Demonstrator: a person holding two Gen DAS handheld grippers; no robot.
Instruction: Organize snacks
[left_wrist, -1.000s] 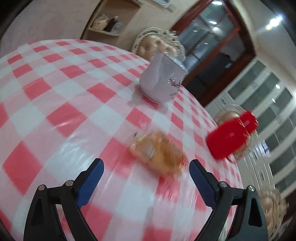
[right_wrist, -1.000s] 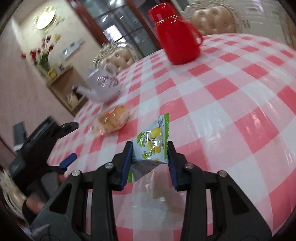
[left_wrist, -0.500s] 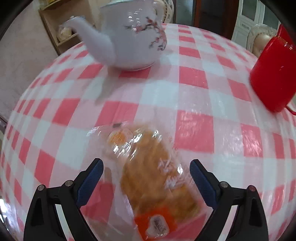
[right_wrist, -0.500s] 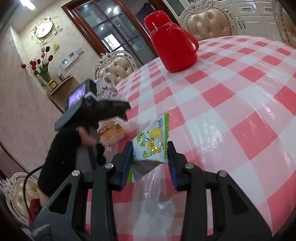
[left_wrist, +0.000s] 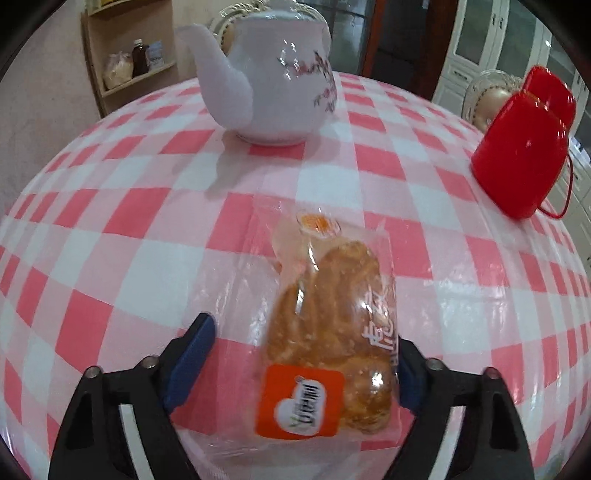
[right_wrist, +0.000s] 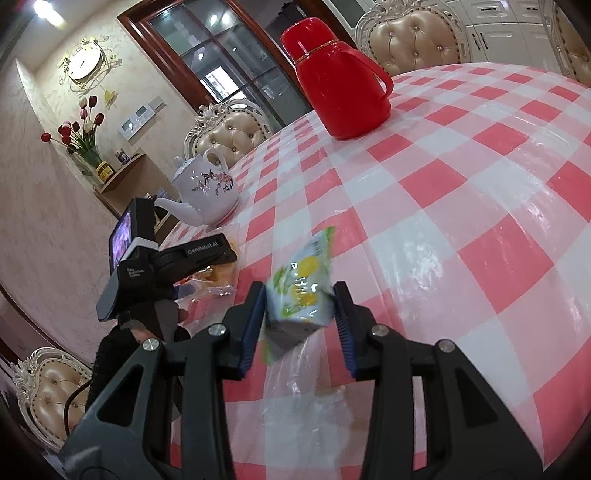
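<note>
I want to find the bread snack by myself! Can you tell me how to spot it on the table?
Look at the pink-and-white checked table. In front of the white teapot, left of the red flask, lies the bread packet, between the closing jaws of the left gripper. It is the only clear bag showing golden twisted bread and an orange label.

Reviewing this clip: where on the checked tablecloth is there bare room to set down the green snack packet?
Bare cloth lies right of the green-and-yellow snack packet, toward the table edge, below the red plastic thermos jug. Also free: the strip between jug and white floral teapot. Crowded: beside the clear-wrapped pastry, where the left tool is closing.
</note>
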